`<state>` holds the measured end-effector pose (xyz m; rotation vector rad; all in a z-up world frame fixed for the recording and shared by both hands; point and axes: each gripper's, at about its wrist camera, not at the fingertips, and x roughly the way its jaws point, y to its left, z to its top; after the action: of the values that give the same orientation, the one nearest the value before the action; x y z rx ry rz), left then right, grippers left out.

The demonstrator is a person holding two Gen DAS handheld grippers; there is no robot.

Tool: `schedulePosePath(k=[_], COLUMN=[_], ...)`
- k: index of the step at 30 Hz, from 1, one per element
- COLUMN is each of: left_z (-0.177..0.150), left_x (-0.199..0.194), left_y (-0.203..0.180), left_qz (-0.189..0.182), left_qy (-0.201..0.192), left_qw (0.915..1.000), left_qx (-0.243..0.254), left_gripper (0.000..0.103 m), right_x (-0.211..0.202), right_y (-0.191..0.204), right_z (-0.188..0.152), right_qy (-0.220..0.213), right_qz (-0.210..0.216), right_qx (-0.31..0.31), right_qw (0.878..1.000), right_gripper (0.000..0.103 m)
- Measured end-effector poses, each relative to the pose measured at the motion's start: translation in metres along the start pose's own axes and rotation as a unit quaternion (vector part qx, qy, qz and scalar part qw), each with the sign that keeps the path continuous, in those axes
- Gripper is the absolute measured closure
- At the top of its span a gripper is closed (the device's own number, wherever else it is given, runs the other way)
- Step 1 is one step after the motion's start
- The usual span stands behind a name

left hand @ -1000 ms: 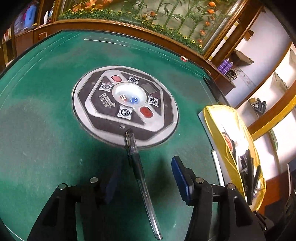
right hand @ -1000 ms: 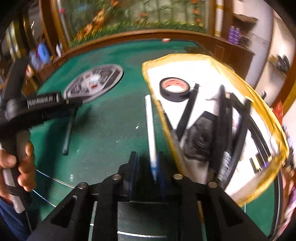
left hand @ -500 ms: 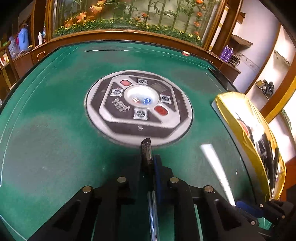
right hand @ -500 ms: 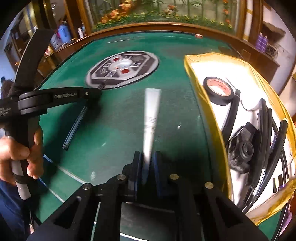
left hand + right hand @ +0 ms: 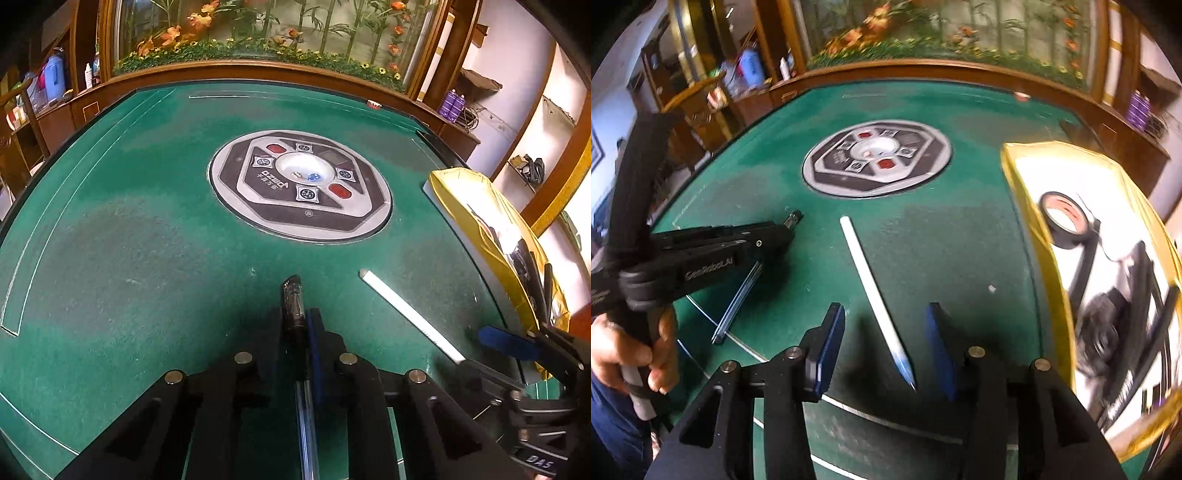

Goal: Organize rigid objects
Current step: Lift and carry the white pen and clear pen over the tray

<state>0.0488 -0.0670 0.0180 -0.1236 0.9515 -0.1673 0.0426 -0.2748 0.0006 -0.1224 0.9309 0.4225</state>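
White pen point(image 5: 871, 291) lies lengthwise between opening right claw point(image 5: 886, 347), tip nearest.

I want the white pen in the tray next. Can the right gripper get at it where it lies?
Probably yes. The white pen lies bare on the green felt between the opening jaws of the right gripper, nothing over it. The left gripper stands aside, shut on the clear pen.

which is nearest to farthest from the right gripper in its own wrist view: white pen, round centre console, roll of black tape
1. white pen, lying between the opening jaws of the right gripper
2. roll of black tape, in the gold tray, to the right
3. round centre console, straight ahead
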Motion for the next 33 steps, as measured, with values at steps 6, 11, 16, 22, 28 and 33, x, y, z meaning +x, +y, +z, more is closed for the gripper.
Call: schedulePosePath(k=[6, 11, 16, 22, 28, 33], left_z=[-0.005, -0.010, -0.015, -0.026, -0.033, -0.035], left_x=[0.000, -0.008, -0.031, -0.051, -0.061, -0.073], left_y=[-0.004, -0.005, -0.016, -0.040, -0.065, -0.088], left_qz=[0.010, -0.018, -0.025, -0.025, -0.019, -0.004], left_qy=[-0.016, -0.026, -0.052, -0.067, -0.072, -0.091], left_qw=[0.9997, 0.9994, 0.9983, 0.9968, 0.9958, 0.9932], left_qx=[0.015, 0.011, 0.014, 0.035, 0.053, 0.073], left_gripper=[0.090, 0.090, 0.090, 0.090, 0.090, 0.090], right_x=[0.024, 0.014, -0.004, -0.028, -0.045, -0.059], right_y=[0.022, 0.024, 0.020, 0.016, -0.001, -0.014], right_z=[0.009, 0.000, -0.007, -0.019, -0.035, -0.045], right_qy=[0.017, 0.000, -0.022, -0.051, -0.072, -0.087], right_qz=[-0.036, -0.011, 0.025, 0.050, 0.068, 0.075], right_qx=[-0.051, -0.027, 0.009, 0.031, 0.057, 0.068], right_qw=[0.998, 1.000, 0.999, 0.997, 0.993, 0.991], right_gripper=[0.096, 0.096, 0.096, 0.096, 0.096, 0.096])
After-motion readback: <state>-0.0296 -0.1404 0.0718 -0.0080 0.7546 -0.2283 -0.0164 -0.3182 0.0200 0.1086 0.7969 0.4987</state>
